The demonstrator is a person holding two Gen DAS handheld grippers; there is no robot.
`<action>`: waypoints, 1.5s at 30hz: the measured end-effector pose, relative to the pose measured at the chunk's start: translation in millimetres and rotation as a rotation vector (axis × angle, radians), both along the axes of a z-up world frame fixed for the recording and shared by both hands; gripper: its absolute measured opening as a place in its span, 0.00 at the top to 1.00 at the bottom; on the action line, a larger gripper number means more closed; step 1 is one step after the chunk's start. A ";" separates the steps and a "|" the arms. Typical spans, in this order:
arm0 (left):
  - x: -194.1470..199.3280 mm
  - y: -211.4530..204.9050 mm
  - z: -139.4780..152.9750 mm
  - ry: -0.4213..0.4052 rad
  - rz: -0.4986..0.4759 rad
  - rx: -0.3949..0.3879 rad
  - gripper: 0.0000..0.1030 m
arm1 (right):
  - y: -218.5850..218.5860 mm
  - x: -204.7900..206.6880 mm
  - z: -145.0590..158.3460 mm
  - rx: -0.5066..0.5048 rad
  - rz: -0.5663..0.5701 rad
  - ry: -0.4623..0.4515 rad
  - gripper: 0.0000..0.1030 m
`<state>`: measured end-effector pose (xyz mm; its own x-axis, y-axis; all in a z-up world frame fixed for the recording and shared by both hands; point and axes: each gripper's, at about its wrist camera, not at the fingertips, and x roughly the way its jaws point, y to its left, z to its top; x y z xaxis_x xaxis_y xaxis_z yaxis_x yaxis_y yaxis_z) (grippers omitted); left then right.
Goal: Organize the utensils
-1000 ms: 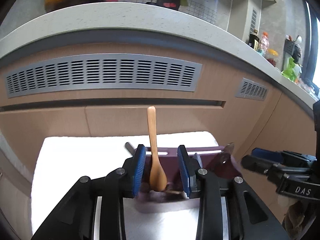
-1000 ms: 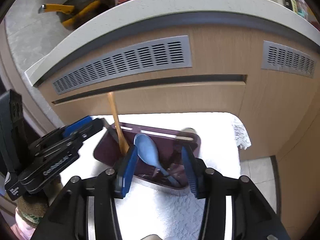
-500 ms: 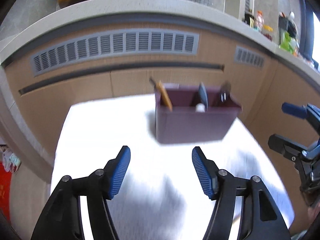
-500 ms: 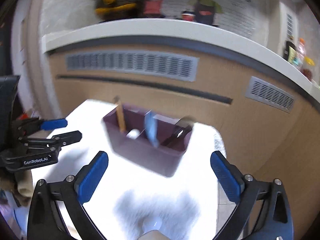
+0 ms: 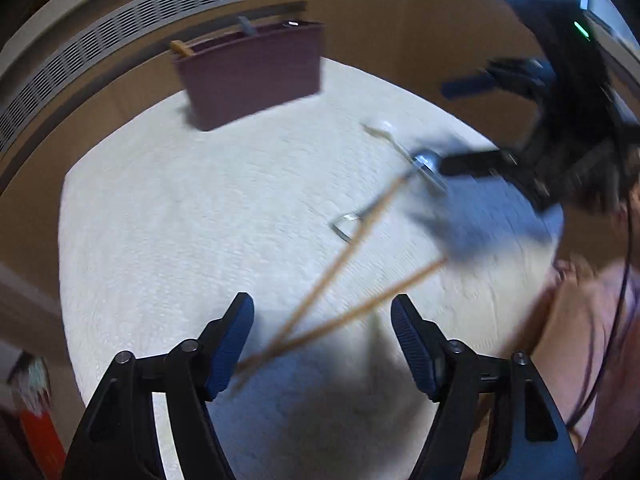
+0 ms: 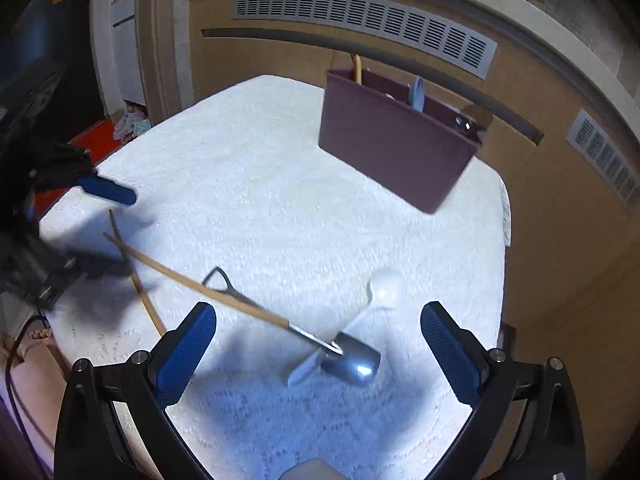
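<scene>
Seen from the right wrist: the left gripper [image 6: 104, 228], jaws spread and empty, hovers over two crossed wooden sticks [image 6: 138, 276] at the towel's [image 6: 260, 200] left edge. The right gripper [image 6: 318, 354], also spread wide, hangs above a white spoon [image 6: 380, 292] and a metal scoop [image 6: 354, 362]; the maroon utensil holder [image 6: 396, 152] stands far right.
</scene>
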<state>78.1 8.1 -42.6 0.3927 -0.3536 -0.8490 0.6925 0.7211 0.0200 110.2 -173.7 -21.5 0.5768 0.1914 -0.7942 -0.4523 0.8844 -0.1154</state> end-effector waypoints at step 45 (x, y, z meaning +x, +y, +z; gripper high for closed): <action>149.5 17.3 -23.1 0.147 0.327 -0.155 0.19 | -37.0 42.3 -38.4 0.124 -0.260 0.121 0.57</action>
<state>227.6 25.4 -65.7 0.3841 -0.3587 -0.8508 0.4128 0.8910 -0.1892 152.4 -210.7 -59.9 0.5218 0.1497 -0.8398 -0.2128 0.9762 0.0418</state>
